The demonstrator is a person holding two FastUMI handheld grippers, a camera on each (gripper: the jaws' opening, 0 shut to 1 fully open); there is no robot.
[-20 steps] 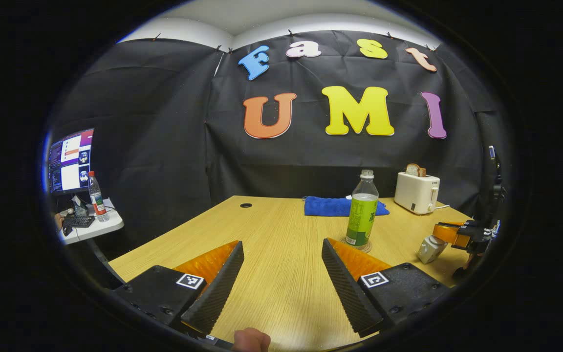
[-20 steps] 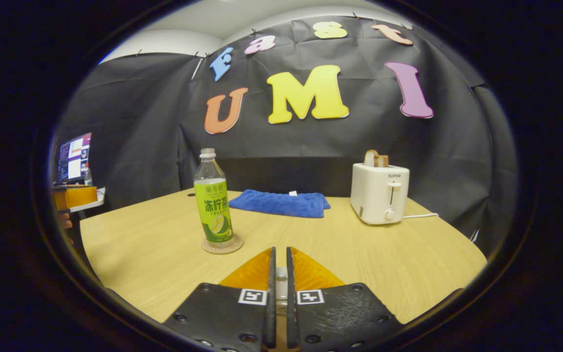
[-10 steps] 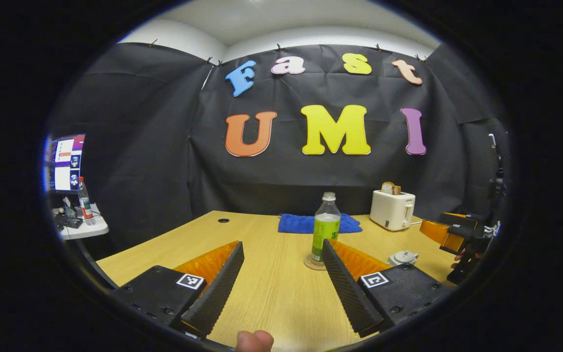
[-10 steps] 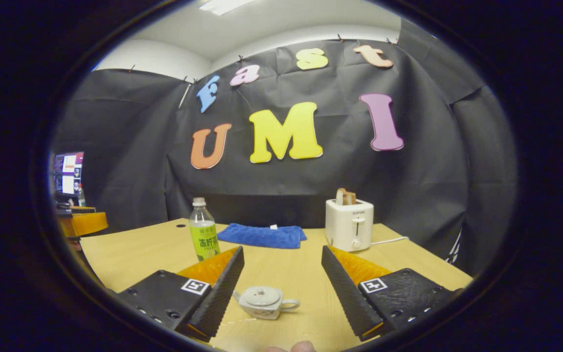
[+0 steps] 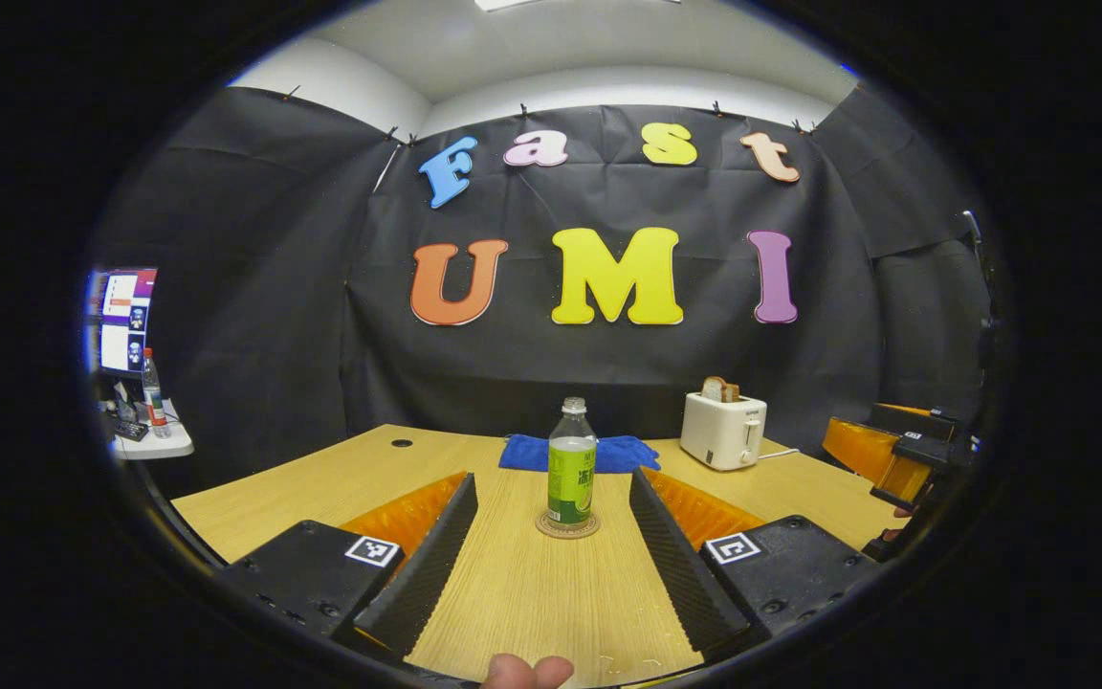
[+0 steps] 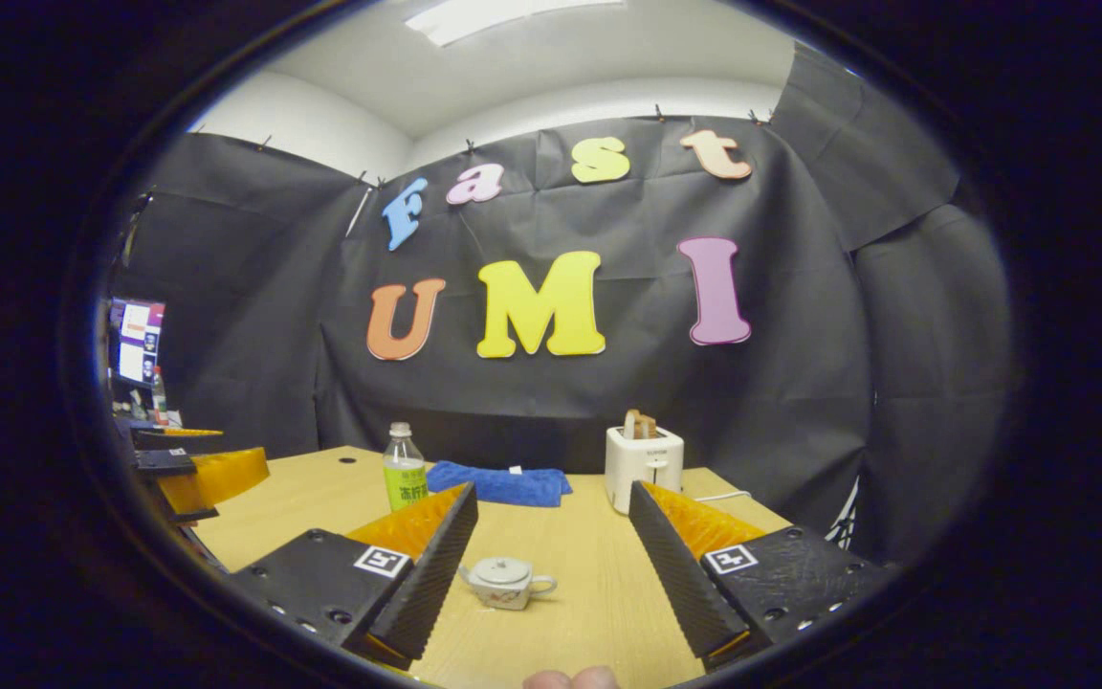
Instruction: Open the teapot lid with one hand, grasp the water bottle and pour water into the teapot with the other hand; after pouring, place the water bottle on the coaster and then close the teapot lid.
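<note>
Left gripper [image 5: 551,536]: jaws spread wide, holding nothing, above the table [image 5: 321,478].
Water bottle [image 5: 571,464]: upright on its coaster [image 5: 567,526].
Right gripper [image 6: 551,536]: jaws wide apart, empty.
Teapot [image 6: 505,582]: lid on, on the table between the right jaws.

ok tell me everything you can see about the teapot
The teapot is small, squat and white, glossy like ceramic, with faint markings on its body. Its lid is on, topped by a little knob; a spout points one way and a loop handle the other. It stands upright on the wooden table, framed between the open fingers of the right tool, touching neither.
</note>
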